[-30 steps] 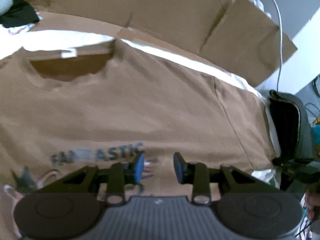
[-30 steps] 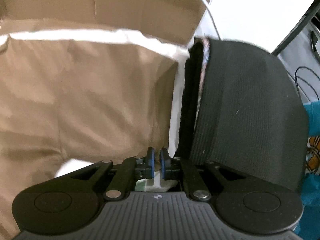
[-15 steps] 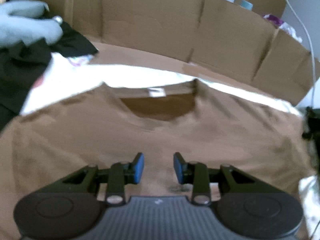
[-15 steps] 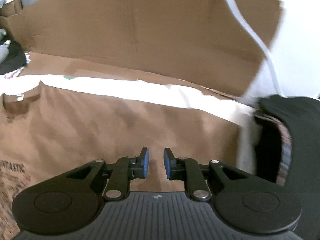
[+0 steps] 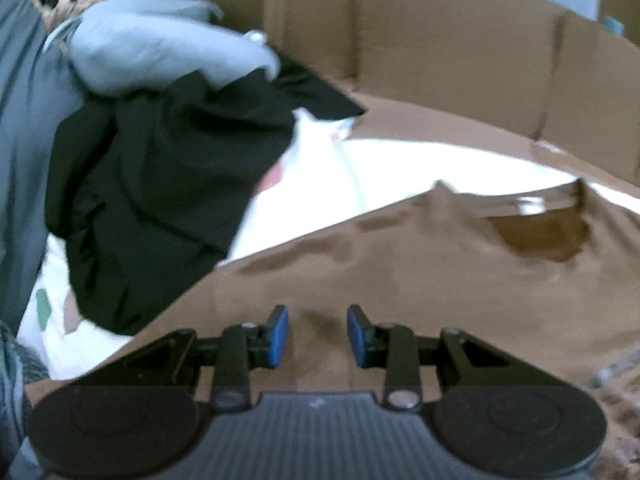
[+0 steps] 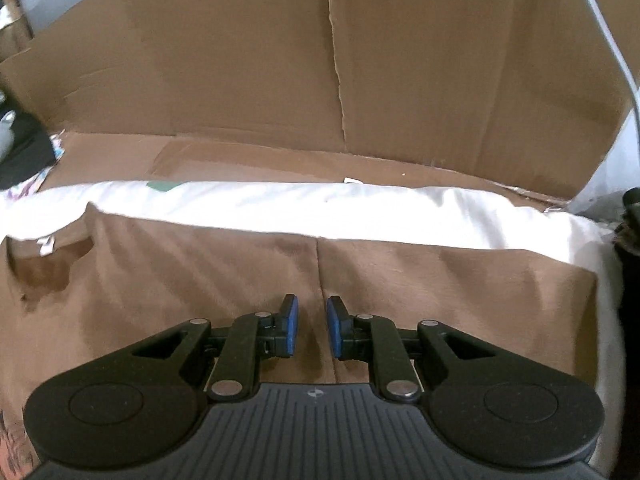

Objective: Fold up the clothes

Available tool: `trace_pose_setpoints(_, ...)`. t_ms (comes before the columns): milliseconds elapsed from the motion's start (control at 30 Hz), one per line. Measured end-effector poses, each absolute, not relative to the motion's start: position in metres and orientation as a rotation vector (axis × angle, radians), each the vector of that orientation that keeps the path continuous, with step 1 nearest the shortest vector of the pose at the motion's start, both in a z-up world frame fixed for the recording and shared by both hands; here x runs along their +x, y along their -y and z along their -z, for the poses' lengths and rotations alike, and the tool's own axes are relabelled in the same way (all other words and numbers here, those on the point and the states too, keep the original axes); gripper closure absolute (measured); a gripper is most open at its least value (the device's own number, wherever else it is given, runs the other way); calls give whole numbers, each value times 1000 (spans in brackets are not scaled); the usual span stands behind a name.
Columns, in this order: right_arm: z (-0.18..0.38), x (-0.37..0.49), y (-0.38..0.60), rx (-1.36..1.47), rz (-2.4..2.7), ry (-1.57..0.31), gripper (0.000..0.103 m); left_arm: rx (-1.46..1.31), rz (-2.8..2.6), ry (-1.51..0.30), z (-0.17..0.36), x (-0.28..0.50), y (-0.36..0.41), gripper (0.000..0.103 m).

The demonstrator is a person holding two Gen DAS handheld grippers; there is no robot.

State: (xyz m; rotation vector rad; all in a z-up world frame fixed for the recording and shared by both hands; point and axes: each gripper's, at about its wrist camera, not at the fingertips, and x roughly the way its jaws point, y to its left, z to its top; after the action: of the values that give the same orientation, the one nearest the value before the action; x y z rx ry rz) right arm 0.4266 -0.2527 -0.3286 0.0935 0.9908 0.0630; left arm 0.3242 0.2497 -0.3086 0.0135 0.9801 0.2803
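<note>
Jaws on both your grippers are parted with nothing between them: left gripper [image 5: 318, 336] and right gripper [image 6: 313, 328] hang over the brown shirt [image 6: 240, 280]. Shirt lies flat, front up, on a white sheet [image 6: 280, 204], collar toward the cardboard wall [image 6: 280, 60]. Dark clothes [image 5: 160, 180] are heaped to your left.

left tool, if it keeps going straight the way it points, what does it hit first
Most likely the brown t-shirt spread flat just ahead of the left tool, near its shoulder and short of the black clothes to the left. Nothing lies between the open jaws; depth is uncertain.
</note>
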Motion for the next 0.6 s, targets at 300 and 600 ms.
trace_pose_setpoints(300,337,458,249,46,22,-983,83,-2,-281,-989,323,337,-266,69)
trace_pose_setpoints(600,337,478,237,-38,94,-999,83,-12,-167,-944,323,364,-231,69)
